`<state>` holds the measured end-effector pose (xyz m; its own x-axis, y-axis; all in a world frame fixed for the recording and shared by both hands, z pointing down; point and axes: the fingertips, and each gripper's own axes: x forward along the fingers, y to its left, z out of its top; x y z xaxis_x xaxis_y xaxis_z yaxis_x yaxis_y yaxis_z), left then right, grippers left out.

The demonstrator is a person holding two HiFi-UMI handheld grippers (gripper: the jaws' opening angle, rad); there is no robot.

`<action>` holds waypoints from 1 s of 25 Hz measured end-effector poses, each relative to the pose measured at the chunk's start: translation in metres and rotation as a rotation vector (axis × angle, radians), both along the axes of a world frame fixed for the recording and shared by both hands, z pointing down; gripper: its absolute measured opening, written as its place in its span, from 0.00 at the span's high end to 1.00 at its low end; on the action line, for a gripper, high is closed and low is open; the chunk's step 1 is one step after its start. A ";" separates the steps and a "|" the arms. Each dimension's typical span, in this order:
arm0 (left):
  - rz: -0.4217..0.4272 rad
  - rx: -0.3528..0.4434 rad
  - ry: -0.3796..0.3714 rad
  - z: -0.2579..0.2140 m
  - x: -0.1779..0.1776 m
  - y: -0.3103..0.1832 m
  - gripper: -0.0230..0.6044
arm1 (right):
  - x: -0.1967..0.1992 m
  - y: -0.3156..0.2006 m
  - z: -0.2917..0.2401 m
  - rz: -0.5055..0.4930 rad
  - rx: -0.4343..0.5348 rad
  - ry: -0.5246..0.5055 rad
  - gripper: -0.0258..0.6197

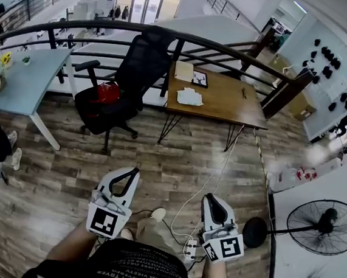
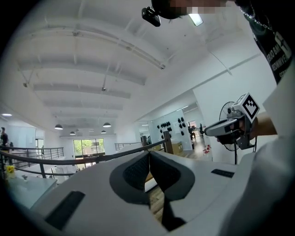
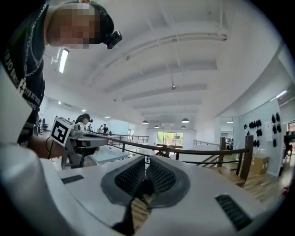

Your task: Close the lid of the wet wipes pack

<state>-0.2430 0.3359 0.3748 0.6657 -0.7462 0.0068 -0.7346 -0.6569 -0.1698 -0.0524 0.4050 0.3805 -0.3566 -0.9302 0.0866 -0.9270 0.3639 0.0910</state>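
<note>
I cannot make out a wet wipes pack in any view. A wooden table (image 1: 226,104) stands a few steps ahead, and the white things (image 1: 190,96) on it are too small to identify. My left gripper (image 1: 135,171) is held level close to my body, with its jaws meeting at the tips and nothing between them (image 2: 148,156). Beside it, my right gripper (image 1: 207,198) also points level and is shut and empty (image 3: 146,162). Each gripper shows in the other's view: the right gripper (image 2: 230,126) and the left gripper (image 3: 83,138).
A black office chair (image 1: 121,81) with a red item on its seat stands left of the wooden table. A pale blue table (image 1: 26,78) is at far left and a railing (image 1: 171,34) runs behind. A floor fan (image 1: 327,226) stands at right; cables and a power strip (image 1: 190,248) lie by my feet.
</note>
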 end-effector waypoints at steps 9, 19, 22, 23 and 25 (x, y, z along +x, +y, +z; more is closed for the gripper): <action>-0.017 -0.032 -0.001 0.017 0.010 -0.041 0.92 | 0.001 -0.047 0.021 -0.057 -0.033 0.032 0.76; -0.090 0.018 -0.052 0.015 0.040 -0.106 0.92 | 0.031 -0.121 0.030 -0.112 -0.052 -0.018 0.75; -0.046 0.039 -0.052 0.017 0.063 -0.116 0.92 | 0.044 -0.137 0.038 -0.117 -0.063 -0.044 0.75; -0.029 0.050 -0.064 0.018 0.071 -0.120 0.92 | 0.048 -0.142 0.042 -0.118 -0.070 -0.053 0.75; -0.007 0.058 -0.081 0.020 0.085 -0.127 0.92 | 0.055 -0.150 0.049 -0.120 -0.085 -0.061 0.75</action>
<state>-0.1579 0.2089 0.3952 0.6592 -0.7518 0.0171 -0.7218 -0.6389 -0.2661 0.0028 0.2547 0.4293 -0.4720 -0.8708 0.1377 -0.8791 0.4765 0.0005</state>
